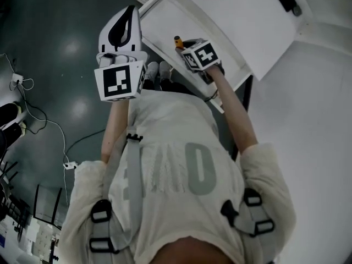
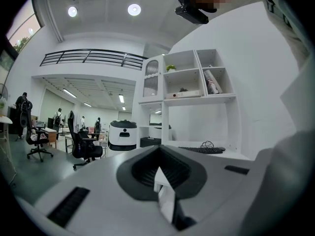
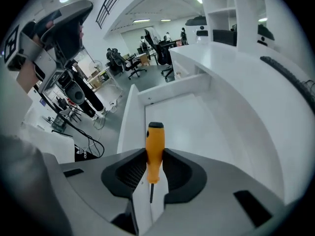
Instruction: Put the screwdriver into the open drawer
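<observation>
Orange-handled screwdriver point(image 3: 155, 146) pinched in right gripper point(image 3: 152, 167), jaws part-closed on the handle, butt end poking ahead of the tips, thin shaft back toward the palm. White open drawer point(image 3: 206, 132) just below and ahead of the tips. Left gripper point(image 2: 160, 178) closed, empty, off to the left. Risks: smooth handle pivoting in the pads; release from too high, bounce-out; butt clipping the drawer wall nearest the tips.

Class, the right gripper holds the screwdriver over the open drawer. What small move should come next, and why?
Probably lower the right gripper a little into the drawer, then open it. The screwdriver is clamped between its jaws, handle foremost over the drawer's bare floor, and seems not to touch it yet. Releasing from lower should keep it from bouncing.
</observation>
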The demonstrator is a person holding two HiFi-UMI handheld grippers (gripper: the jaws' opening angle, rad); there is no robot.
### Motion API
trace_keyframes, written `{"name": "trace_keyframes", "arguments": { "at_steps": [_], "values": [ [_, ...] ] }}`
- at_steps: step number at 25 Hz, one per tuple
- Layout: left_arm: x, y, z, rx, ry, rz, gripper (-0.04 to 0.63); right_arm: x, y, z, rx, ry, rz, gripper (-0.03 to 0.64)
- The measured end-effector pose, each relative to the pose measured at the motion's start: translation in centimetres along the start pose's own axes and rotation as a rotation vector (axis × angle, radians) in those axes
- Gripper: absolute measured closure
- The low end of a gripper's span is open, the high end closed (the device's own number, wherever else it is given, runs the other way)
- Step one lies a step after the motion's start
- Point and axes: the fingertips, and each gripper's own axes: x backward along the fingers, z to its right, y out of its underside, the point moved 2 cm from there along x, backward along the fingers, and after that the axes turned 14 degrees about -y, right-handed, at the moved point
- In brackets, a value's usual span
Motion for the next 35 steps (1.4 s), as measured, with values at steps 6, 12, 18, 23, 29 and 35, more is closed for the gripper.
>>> {"name": "trace_keyframes", "arguments": {
  "at_steps": [6,12,18,23,29,35],
  "values": [
    [0.5,0.4,-1.1,0.004,-0.035,-0.015,0.591,-2.6,1.5,0.6,-0.025,-0.031,-0.057,0.515],
    [0.7,0.9,-2.1,0.034,-0.063,-0.032,0.591,-4.1,2.5,0.8,-0.040,-0.046,-0.085,0.515],
    [0.9,0.7,-3.6,0.049,-0.104,-0.033,0.592,-5.5,2.5,0.7,-0.043,-0.056,-0.096,0.515],
    [1.0,0.8,-4.6,0.040,-0.124,-0.042,0.592,-6.9,2.0,0.5,-0.041,-0.063,-0.118,0.515],
    [1.1,1.5,-4.6,0.040,-0.131,-0.059,0.591,-8.2,2.1,0.7,-0.043,-0.064,-0.145,0.515],
    [1.8,2.3,-4.5,0.039,-0.158,-0.087,0.592,-8.7,2.4,1.6,-0.055,-0.039,-0.147,0.515]
  ]
}}
